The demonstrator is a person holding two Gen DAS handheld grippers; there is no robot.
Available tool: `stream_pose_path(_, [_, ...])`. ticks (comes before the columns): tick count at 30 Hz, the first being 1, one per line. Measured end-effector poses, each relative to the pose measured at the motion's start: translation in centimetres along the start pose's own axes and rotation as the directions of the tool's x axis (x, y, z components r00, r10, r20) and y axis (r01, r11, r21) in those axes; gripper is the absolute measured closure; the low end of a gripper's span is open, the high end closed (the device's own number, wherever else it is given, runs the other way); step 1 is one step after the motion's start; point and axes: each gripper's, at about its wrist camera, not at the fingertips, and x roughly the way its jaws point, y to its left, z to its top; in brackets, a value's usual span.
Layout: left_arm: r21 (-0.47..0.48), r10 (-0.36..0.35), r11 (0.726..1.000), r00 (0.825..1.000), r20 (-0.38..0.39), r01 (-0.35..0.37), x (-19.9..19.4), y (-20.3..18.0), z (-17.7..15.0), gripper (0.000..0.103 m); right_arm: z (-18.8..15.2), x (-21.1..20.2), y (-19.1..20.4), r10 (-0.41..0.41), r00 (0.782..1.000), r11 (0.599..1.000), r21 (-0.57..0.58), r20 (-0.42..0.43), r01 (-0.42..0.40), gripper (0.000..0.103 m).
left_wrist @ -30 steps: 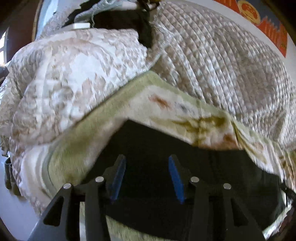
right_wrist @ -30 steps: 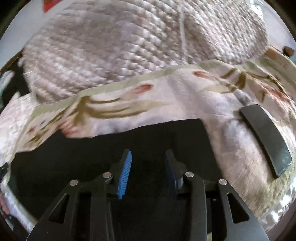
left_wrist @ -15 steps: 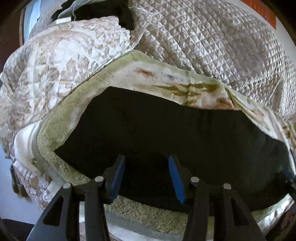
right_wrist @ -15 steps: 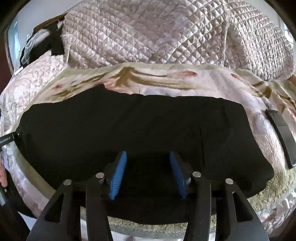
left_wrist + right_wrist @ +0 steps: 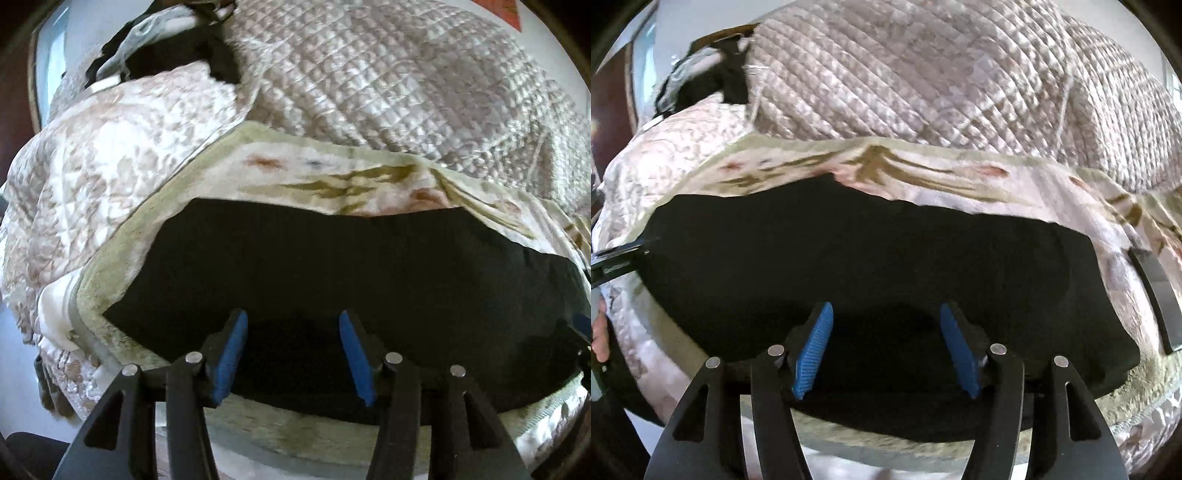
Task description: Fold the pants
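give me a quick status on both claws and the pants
Left claw open, nothing pinched. Right claw just been opening, empty. Black pants flat on floral blanket. Nothing in the way.

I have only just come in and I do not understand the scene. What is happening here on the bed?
A person is folding black pants with a handheld claw in each hand. The pants lie spread flat on a floral blanket, in front of a quilted bedspread. The left claw and the right claw both hover over the near edge of the pants. Both have just been opening, and neither pinches the cloth. A flat dark object lies on the blanket to the right.
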Motion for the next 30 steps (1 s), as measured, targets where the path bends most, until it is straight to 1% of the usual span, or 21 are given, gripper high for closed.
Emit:
stream_pose_path(2, [0.019, -0.027, 0.999, 1.000, -0.001, 0.027, -0.2, -0.9, -0.2, 0.048, 0.0, -0.1, 0.8, 0.012, 1.000, 1.000, -0.027, 0.011, -0.011, 0.042])
stream_pose_path(4, [0.043, -0.039, 0.998, 0.999, -0.014, 0.040, 0.1, -1.6, -0.4, 0.048, -0.2, 0.3, 1.3, 0.018, 1.000, 0.999, -0.051, -0.007, -0.019, 0.042])
stream_pose_path(6, [0.057, -0.041, 0.997, 0.998, -0.036, 0.043, 0.6, -2.1, -0.7, 0.048, -0.6, 1.2, 1.3, 0.016, 0.999, 0.999, -0.047, -0.051, -0.018, 0.042])
stream_pose_path(8, [0.062, -0.039, 0.997, 0.999, -0.033, 0.041, 0.7, -2.2, -0.8, 0.048, -0.6, 1.3, 1.0, 0.029, 0.998, 0.999, -0.026, -0.051, -0.030, 0.042])
stream_pose_path(14, [0.058, -0.043, 0.997, 0.998, -0.034, 0.045, 0.7, -2.1, -1.0, 0.047, -0.5, 1.4, 0.8, 0.027, 0.998, 0.999, -0.026, -0.048, -0.028, 0.042])
stream_pose_path(19, [0.058, -0.044, 0.997, 0.998, -0.037, 0.046, 0.7, -2.0, -0.8, 0.047, -0.3, 1.1, 0.5, 0.023, 0.999, 1.000, -0.004, -0.034, -0.023, 0.042])
stream_pose_path(21, [0.056, -0.044, 0.997, 0.998, -0.037, 0.046, 0.7, -2.1, -0.8, 0.047, -0.3, 1.3, 0.5, 0.016, 0.999, 1.000, 0.000, -0.051, -0.016, 0.042])
stream_pose_path(25, [0.044, -0.029, 0.999, 0.999, -0.037, 0.031, 0.7, -1.8, -0.6, 0.047, -0.3, 1.5, 0.2, 0.005, 0.999, 1.000, 0.000, -0.044, -0.005, 0.042])
stream_pose_path(27, [0.031, -0.021, 0.999, 0.999, -0.037, 0.023, 0.7, -1.3, -0.4, 0.047, -0.2, 1.4, -0.2, 0.000, 0.999, 1.000, 0.018, -0.036, 0.001, 0.042])
stream_pose_path(30, [0.003, -0.002, 1.000, 0.999, -0.038, 0.002, 0.7, -0.1, 0.3, 0.047, -0.2, 1.6, -0.5, -0.015, 0.999, 0.999, 0.035, -0.051, 0.017, 0.042])
